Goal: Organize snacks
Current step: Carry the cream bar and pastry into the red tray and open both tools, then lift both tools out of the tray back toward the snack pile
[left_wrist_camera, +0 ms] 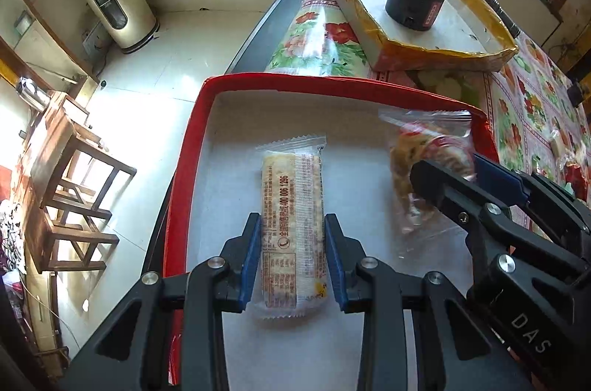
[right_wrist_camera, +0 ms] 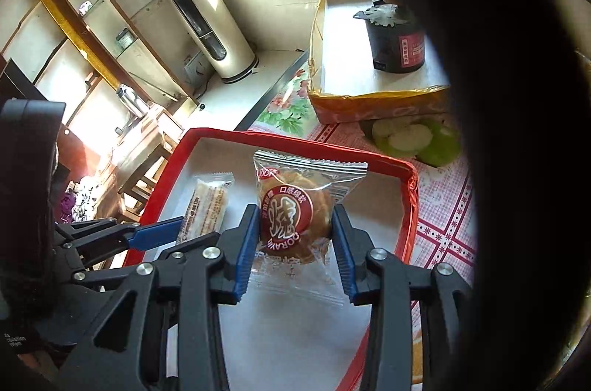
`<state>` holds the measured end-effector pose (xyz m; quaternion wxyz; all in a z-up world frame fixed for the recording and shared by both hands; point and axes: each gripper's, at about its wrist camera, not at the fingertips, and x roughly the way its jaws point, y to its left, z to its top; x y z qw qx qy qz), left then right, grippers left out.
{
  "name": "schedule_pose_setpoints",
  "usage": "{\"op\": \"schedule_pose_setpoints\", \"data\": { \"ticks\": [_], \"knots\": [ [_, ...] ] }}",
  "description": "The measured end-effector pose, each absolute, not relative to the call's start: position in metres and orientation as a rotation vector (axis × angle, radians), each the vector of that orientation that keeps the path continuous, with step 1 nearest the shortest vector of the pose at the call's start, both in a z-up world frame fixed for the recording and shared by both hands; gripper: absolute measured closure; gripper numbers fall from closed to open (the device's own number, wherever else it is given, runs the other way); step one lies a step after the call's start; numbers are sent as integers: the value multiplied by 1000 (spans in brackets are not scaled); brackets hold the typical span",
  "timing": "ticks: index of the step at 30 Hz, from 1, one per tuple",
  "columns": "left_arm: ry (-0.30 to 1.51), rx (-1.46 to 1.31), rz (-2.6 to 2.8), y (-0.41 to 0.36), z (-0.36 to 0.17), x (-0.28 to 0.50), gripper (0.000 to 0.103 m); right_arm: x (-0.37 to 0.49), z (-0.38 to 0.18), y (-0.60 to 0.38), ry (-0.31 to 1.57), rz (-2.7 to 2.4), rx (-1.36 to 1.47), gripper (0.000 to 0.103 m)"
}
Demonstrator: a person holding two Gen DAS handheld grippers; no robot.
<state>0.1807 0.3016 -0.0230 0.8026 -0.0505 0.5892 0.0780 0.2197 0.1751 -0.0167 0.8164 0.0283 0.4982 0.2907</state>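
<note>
While both snacks sit over the red tray (left_wrist_camera: pixel 192 147), this looks like the drop-off step. The left gripper (left_wrist_camera: pixel 291 261) has its jaws nearly closed around a long wafer bar (left_wrist_camera: pixel 291 206), blue pads touching the wrapper sides. The right gripper (right_wrist_camera: pixel 295 243) pinches a round cake pack (right_wrist_camera: pixel 293 217) the same way, at about 2 o'clock from the bar. I'd guess the next move is just easing the jaws open and lifting straight up. Room's tight: the two grippers are close together, the tray's left rim hangs near the tabletop (left_wrist_camera: pixel 524 102) edge, and a yellow box (left_wrist_camera: pixel 384 32) sits at 12 o'clock.
</note>
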Motion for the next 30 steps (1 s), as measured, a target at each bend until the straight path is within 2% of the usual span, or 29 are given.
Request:
{"op": "schedule_pose_setpoints", "data": {
  "ticks": [5, 12, 17, 24, 30],
  "knots": [
    [1264, -78, 188, 297, -19, 178, 69, 218, -14, 171, 1060, 617, 43, 61],
    [1253, -47, 234, 284, -10, 159, 62, 200, -2, 151, 1064, 640, 75, 61],
    [1238, -52, 253, 264, -1, 133, 62, 168, 6, 132, 1082, 681, 93, 58],
    [1196, -10, 182, 204, 17, 90, 61, 112, 19, 75, 1082, 695, 196, 52],
    [1182, 54, 38, 133, 10, 61, 56, 60, 19, 11, 1076, 639, 237, 47]
  ]
}}
